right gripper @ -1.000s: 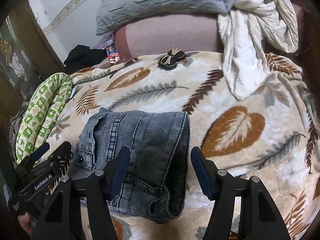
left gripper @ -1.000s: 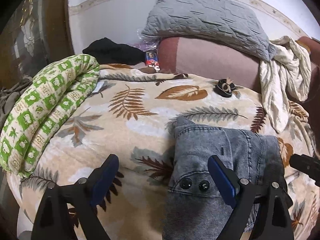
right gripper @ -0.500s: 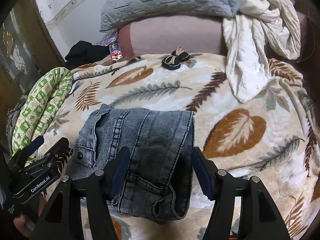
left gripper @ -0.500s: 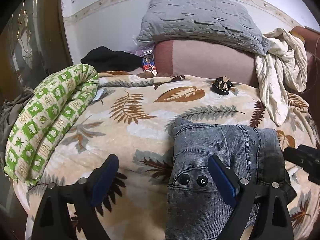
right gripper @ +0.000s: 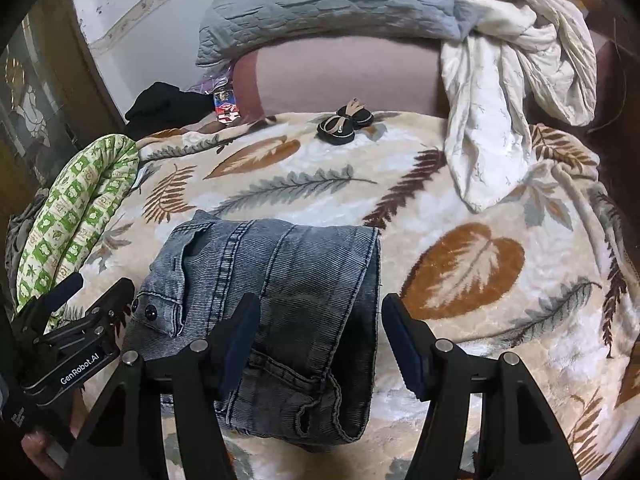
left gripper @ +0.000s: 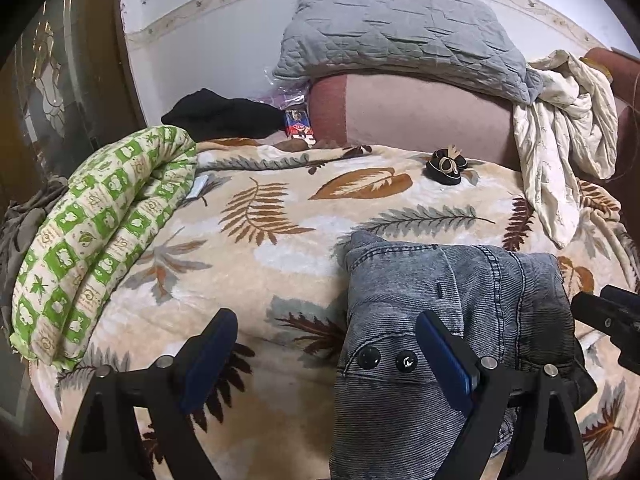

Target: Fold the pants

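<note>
Denim jeans [right gripper: 280,300] look folded into a compact bundle on the leaf-print blanket [right gripper: 460,280]. Both grippers, left [left gripper: 324,356] and right [right gripper: 316,344], have jaws released, holding nothing. Pretty much done imo.

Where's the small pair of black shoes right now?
The black shoes sit at the far edge of the leaf-print blanket, against the pink bolster, beyond the folded jeans and left of the cream cloth.

Both views are evenly lit by soft indoor light, with no harsh glare. Fisheye distortion bends the white wall [left gripper: 208,52] and its border strip, and black vignette fills the corners. Focus is sharp centrally; the dim upper left stays murky.
</note>
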{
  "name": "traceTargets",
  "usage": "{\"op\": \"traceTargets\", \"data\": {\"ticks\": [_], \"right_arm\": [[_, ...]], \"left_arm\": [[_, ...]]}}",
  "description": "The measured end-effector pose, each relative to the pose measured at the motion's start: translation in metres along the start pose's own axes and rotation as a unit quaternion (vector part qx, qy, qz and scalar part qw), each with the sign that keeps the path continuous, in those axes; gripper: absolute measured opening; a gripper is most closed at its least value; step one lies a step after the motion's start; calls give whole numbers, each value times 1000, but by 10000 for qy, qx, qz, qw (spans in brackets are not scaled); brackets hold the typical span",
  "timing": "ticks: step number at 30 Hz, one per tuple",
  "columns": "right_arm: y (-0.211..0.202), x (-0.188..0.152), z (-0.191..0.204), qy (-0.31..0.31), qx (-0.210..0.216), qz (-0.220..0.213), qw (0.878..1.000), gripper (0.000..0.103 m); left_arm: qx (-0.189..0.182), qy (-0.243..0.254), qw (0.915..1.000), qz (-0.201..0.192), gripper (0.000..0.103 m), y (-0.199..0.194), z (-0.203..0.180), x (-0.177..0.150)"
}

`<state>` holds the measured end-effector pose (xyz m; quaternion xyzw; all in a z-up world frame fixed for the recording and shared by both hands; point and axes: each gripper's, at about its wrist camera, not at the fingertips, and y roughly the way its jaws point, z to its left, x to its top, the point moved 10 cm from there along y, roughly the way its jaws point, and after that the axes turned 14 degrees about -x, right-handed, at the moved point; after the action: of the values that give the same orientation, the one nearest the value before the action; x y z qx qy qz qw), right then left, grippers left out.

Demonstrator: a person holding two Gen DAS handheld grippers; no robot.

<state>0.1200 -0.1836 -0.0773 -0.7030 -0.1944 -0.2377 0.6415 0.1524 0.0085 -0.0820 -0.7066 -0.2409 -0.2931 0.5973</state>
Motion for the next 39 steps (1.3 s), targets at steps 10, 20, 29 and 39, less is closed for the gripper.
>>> {"op": "traceTargets", "data": {"ticks": [10, 20, 29, 39], "right_arm": [[-3, -6, 14, -258, -250, -144, 9993, 64], [-8, -5, 20, -338, -269, -305, 9986, 64], [-24, -1, 19, -299, -216, -495, 9981, 64], [-31, 2, 18, -110, -32, -538, 9985, 64]], "left_arm": [[-28, -2, 10000, -11, 93, -3, -1, -1], [-22, -35, 10000, -84, 93, -5, 0, 1], [9, 45, 9999, -120, 93, -9, -3, 2], [-50, 218, 9997, -31, 93, -10, -11, 2]]}}
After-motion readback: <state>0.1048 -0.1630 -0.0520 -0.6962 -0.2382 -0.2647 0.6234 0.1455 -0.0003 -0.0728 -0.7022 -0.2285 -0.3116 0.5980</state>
